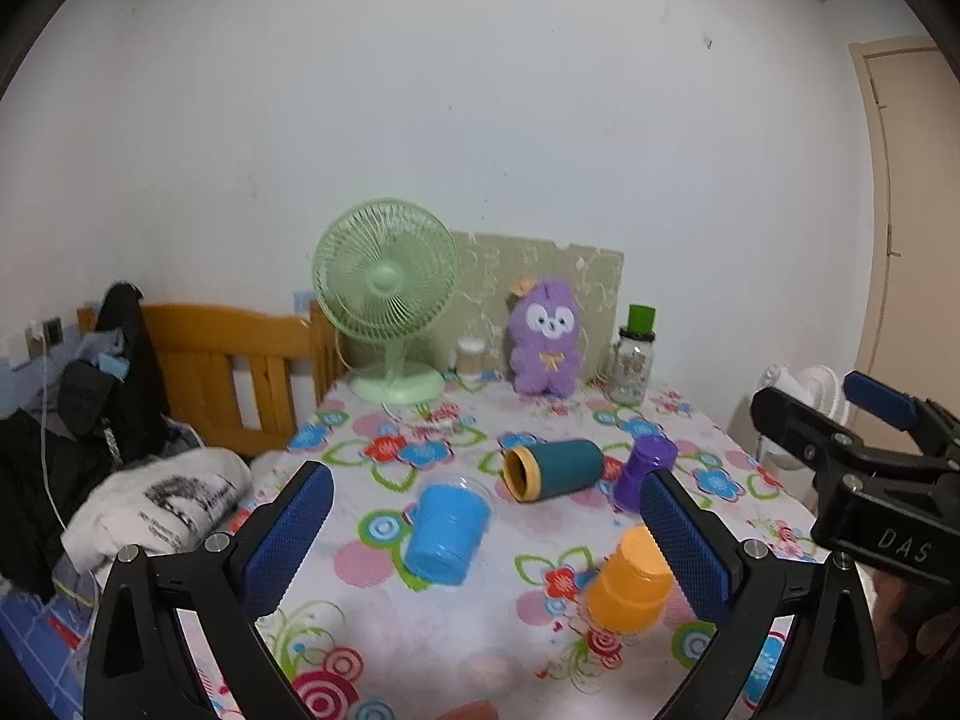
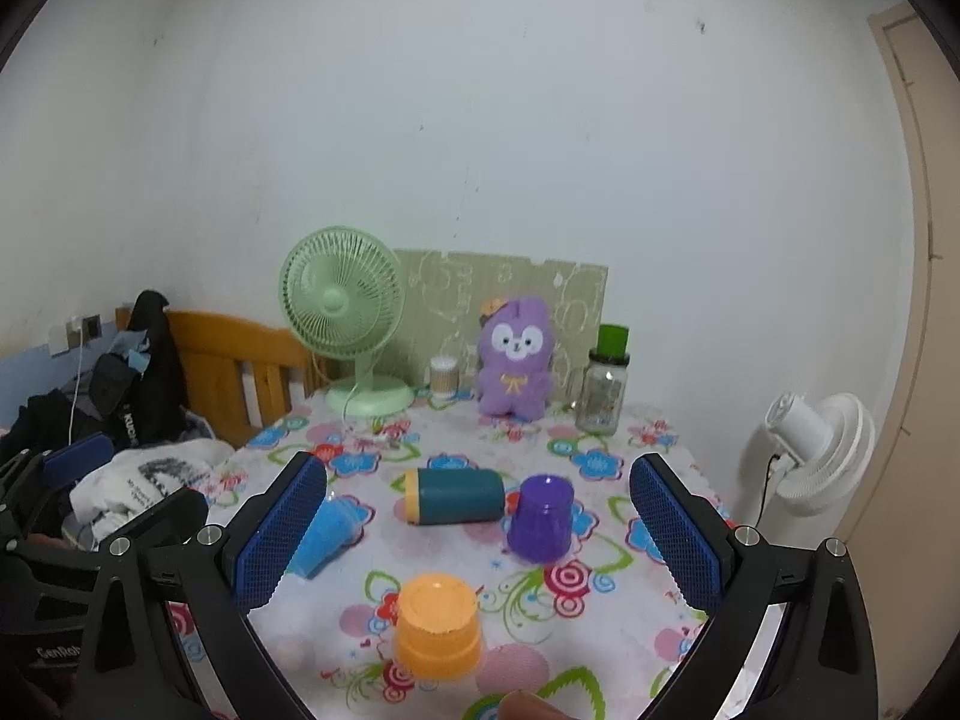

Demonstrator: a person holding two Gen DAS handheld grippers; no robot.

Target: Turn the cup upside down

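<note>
Teal cup [image 1: 555,469] [image 2: 456,496]: lying on its side at frame centre, its yellow-rimmed mouth showing in the left view only. Blue cup [image 1: 447,534], tipped, sitting lower left of it; purple cup [image 2: 541,517] and orange cup [image 2: 438,624] standing inverted. Left gripper [image 1: 486,546] and right gripper [image 2: 477,540] hovering, jaws wide, holding nothing. White fan [image 2: 822,444] showing whole past the floral table's [image 2: 600,630] right edge in the right view.
</note>
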